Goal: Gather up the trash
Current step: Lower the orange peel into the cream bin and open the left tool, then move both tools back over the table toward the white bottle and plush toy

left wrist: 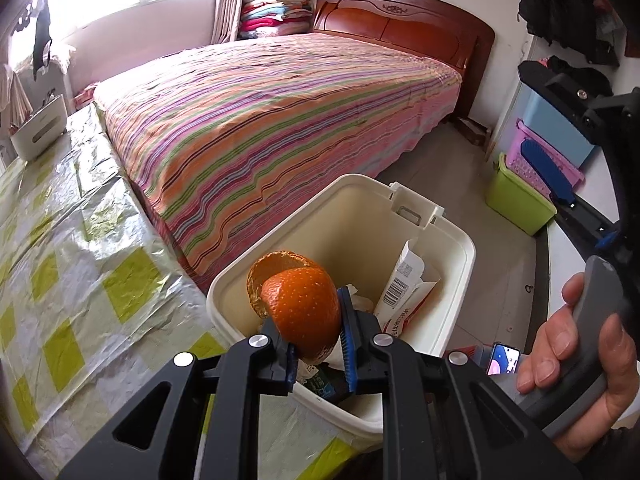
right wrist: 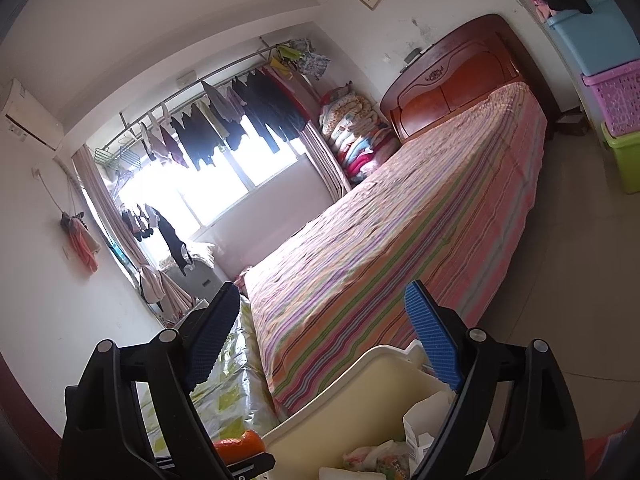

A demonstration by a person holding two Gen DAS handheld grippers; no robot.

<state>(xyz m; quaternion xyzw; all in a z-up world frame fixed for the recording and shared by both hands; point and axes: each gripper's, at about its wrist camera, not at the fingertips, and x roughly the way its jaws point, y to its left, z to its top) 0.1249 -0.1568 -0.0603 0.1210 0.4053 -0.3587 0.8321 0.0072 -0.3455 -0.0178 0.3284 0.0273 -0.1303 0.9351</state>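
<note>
Over the near rim of the cream plastic trash bin (left wrist: 456, 280), the left claw (left wrist: 318, 338) is clamped on a curled orange peel (left wrist: 300, 308). Crumpled paper and a white carton (left wrist: 400, 288) sit inside. Right claw (right wrist: 324, 344) hangs released, gripping nothing.

Striped bed (left wrist: 280, 120), stacked quilts (left wrist: 276, 0), hanging laundry (right wrist: 240, 112)
</note>
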